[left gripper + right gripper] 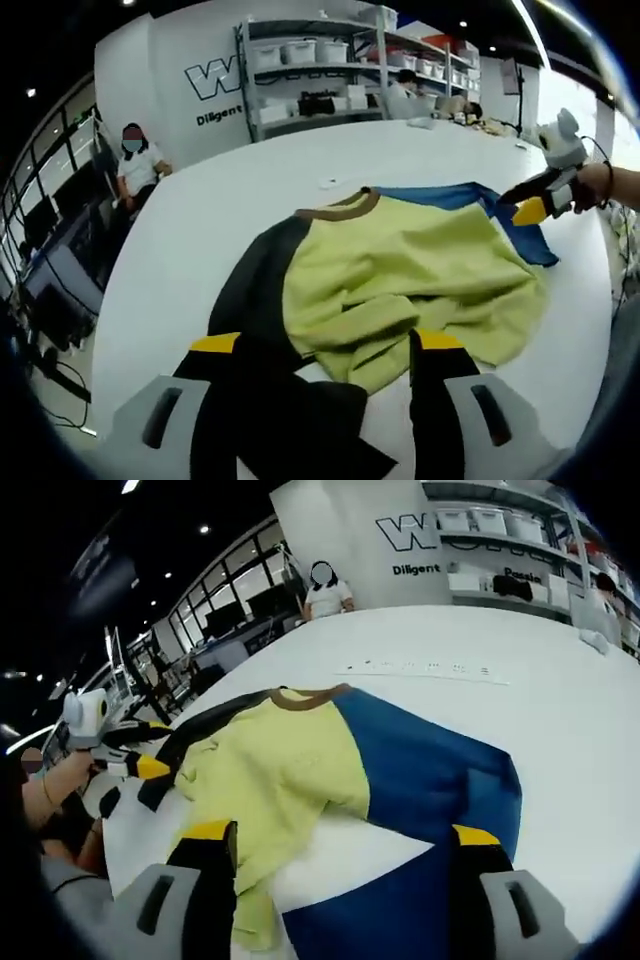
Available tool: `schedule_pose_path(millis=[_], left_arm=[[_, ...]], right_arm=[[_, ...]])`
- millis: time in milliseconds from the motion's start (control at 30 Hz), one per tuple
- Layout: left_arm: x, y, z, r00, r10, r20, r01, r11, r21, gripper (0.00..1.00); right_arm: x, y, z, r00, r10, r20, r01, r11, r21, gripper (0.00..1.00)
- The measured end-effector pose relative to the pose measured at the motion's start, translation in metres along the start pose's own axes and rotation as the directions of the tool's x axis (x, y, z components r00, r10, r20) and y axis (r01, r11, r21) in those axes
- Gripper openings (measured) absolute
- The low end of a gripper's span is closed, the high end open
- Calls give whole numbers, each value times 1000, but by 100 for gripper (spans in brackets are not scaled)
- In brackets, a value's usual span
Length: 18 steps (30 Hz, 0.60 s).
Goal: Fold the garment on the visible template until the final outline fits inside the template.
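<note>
My left gripper has its jaws spread, black sleeve cloth between them; my right gripper is spread too, over blue cloth. One garment (yellow, black, blue) lies ahead on the white table. The left gripper view catches my right gripper's tip at the blue sleeve.

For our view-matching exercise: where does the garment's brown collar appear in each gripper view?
Left gripper view: brown collar sits just above centre, at the yellow panel's top edge.
Right gripper view: collar sits left of centre, above the yellow panel.
Shared landmark: the white wall lettering.
</note>
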<state>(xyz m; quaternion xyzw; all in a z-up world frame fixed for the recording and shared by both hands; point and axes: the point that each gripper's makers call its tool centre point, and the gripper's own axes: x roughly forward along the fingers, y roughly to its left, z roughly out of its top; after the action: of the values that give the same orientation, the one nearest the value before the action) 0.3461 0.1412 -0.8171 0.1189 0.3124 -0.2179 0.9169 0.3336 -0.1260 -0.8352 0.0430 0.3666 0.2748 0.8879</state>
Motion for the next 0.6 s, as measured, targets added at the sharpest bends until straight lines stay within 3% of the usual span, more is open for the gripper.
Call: schedule_pose_path(millis=[333,467,600], left_arm=[[-3,-14,-3,999,-44,13,43,999,22,60],[-2,-18,-8,998,-56,3,56,998,9,56],[0,-20,-12,998,-59,-2,59,998,17,50]], right_arm=[[-12,42,-25,992,113,-60,-120,983,-136,91],[-13,54,-40,983,162,-90,-170,981,-96,89],[-16,62,-52,977,174,-122,-190,972,-139,83]])
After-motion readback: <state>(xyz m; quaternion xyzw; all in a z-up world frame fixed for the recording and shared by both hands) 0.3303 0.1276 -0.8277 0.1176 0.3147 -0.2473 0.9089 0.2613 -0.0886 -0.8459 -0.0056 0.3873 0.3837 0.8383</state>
